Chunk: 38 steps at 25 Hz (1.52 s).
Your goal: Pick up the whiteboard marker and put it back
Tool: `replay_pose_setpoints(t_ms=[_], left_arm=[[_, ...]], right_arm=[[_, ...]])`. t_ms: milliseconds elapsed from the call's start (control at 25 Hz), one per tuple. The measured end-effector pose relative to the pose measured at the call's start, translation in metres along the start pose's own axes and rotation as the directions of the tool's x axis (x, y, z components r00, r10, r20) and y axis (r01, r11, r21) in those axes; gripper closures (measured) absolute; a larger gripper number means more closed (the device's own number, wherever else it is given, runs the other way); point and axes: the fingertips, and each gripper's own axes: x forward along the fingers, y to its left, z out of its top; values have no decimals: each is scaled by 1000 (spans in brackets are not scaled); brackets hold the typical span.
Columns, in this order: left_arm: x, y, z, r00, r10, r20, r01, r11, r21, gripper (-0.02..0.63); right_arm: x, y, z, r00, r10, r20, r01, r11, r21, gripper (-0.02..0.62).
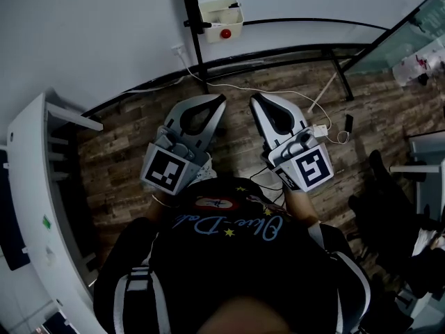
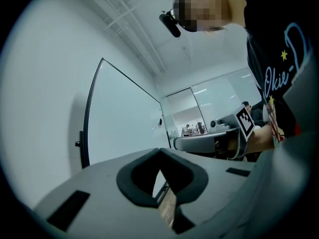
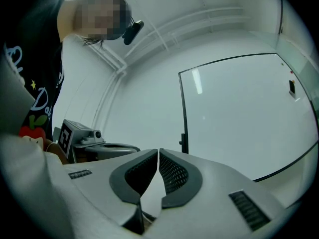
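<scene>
Head view looks down past the person's dark shirt (image 1: 229,256) to a wooden floor (image 1: 118,165). The left gripper (image 1: 221,100) and the right gripper (image 1: 254,100) are held side by side, close together, both pointing toward the white wall (image 1: 90,33). Ahead of them a black post (image 1: 191,26) rises from the floor, and a white box (image 1: 221,19) with a red button hangs just beside it. White cables (image 1: 278,92) run across the floor under the fingers (image 1: 278,117) to a small adapter (image 1: 321,129). A white shelf (image 1: 28,186) stands at the left edge and a black chair (image 1: 389,207) at the right — both well apart from the grippers.

In the left gripper view the fingers are closed tip to tip with nothing inside; a black-framed whiteboard (image 2: 124,118) stands beyond them. In the right gripper view the fingers are closed except for a hairline slit, also empty, and the same board fills the area ahead — its frame post shows just above the tips. The whiteboard marker I cannot find in any view, so its place relative to the fingers I cannot tell.
</scene>
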Motion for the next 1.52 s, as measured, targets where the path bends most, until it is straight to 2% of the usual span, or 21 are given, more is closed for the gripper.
replay_pose_setpoints(t_ms=[200, 440, 840, 1120, 1400, 1520], left_arm=[[2, 19, -4, 1000, -7, -4, 7, 1000, 12, 588], [1, 40, -6, 1000, -9, 17, 9, 1000, -3, 588], [-1, 81, -20, 1000, -7, 9, 7, 1000, -21, 589], [3, 101, -24, 999, -31, 8, 32, 999, -22, 589], [4, 119, -25, 998, -55, 21, 55, 998, -16, 589], [3, 127, -27, 998, -63, 24, 64, 998, -16, 589]], right_arm=[[17, -5, -4, 1000, -11, -9, 11, 1000, -8, 558], [34, -12, -9, 999, -34, -29, 34, 999, -14, 558], [69, -17, -18, 997, -61, -52, 59, 998, -32, 549], [90, -19, -22, 995, -77, -64, 74, 996, -40, 549], [111, -16, -15, 997, -79, -6, 79, 996, -31, 546], [119, -16, -18, 995, -93, -22, 92, 995, -44, 543]])
